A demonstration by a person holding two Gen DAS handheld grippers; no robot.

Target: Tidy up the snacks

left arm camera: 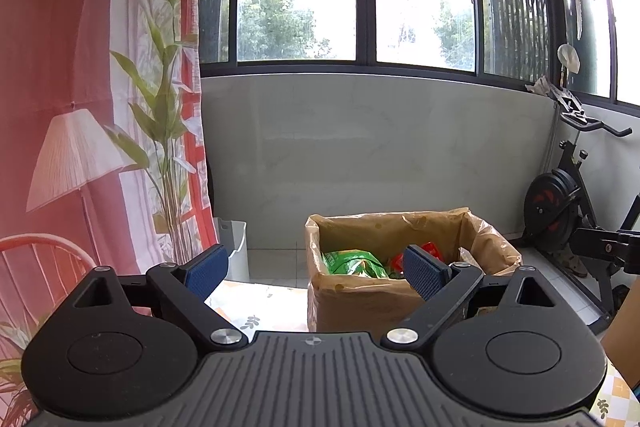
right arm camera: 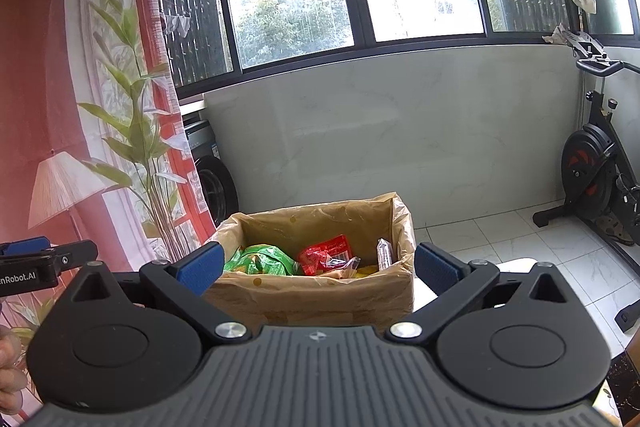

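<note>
Left wrist view: my left gripper (left arm camera: 316, 273) has its jaws spread wide and holds nothing. The cardboard box (left arm camera: 360, 301), lined with a translucent bag, stands ahead and slightly right of the jaw line; my right-hand blue pad (left arm camera: 424, 271) overlaps its near rim, while my left-hand pad (left arm camera: 206, 269) is off the box, over the patterned tabletop (left arm camera: 260, 307). Inside lie a green snack bag (left arm camera: 352, 261) and, behind the right pad, a red packet (left arm camera: 400, 259).

Right wrist view: my right gripper (right arm camera: 318, 267) is likewise spread and empty. The box (right arm camera: 312, 297) sits almost centred between the pads, its near wall just beyond them and both side walls close to the pad tips. The contents show clearly: green snack bag (right arm camera: 260, 259) at left, red packet (right arm camera: 326, 253) in the middle, a small clear-wrapped piece (right arm camera: 383, 253) upright against the right wall. The top is open all round. My left gripper (right arm camera: 40, 259) appears at the left edge, well apart from the box.

Beyond the box are tiled floor (right arm camera: 520, 239), a pale low wall (right arm camera: 400, 131) under windows, a curtain (right arm camera: 132, 107) to the left and an exercise bike (right arm camera: 600, 171) to the right.
</note>
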